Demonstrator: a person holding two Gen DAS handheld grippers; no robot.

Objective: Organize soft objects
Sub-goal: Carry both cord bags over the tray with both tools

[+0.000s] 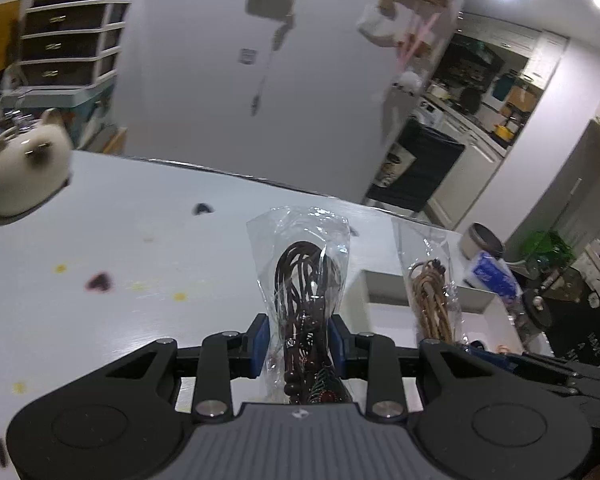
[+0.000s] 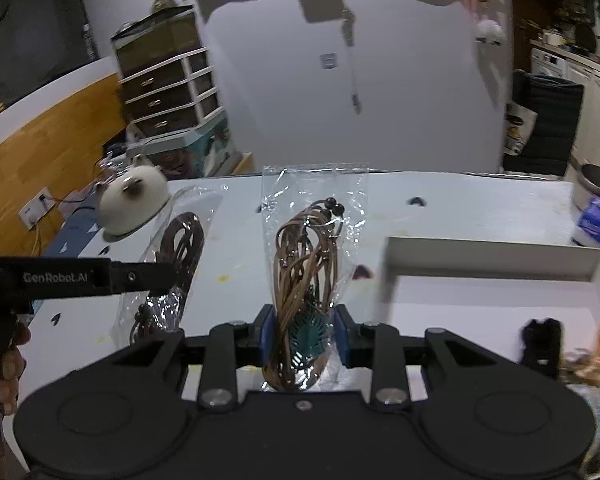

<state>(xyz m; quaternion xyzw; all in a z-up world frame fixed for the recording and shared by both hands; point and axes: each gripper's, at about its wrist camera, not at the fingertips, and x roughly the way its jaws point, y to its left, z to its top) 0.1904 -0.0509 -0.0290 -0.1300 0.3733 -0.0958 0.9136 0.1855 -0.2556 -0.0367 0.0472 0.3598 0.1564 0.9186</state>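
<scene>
My left gripper (image 1: 299, 346) is shut on a clear plastic bag of dark brown cord (image 1: 304, 284) and holds it upright above the white table (image 1: 120, 240). The same bag also shows in the right wrist view (image 2: 176, 264), with the left gripper's arm across it. My right gripper (image 2: 304, 338) is shut on a clear bag of light brown cord with a teal leaf pendant (image 2: 306, 272), held upright. That bag appears in the left wrist view (image 1: 430, 300) to the right. A white open box (image 2: 492, 280) lies right of both bags.
A cream cat-shaped plush (image 2: 134, 200) sits at the table's far left, also in the left wrist view (image 1: 24, 168). A black soft item (image 2: 540, 340) and a tan item (image 2: 596, 356) lie in the box. A drawer unit (image 2: 168, 88) and a white cabinet stand beyond the table.
</scene>
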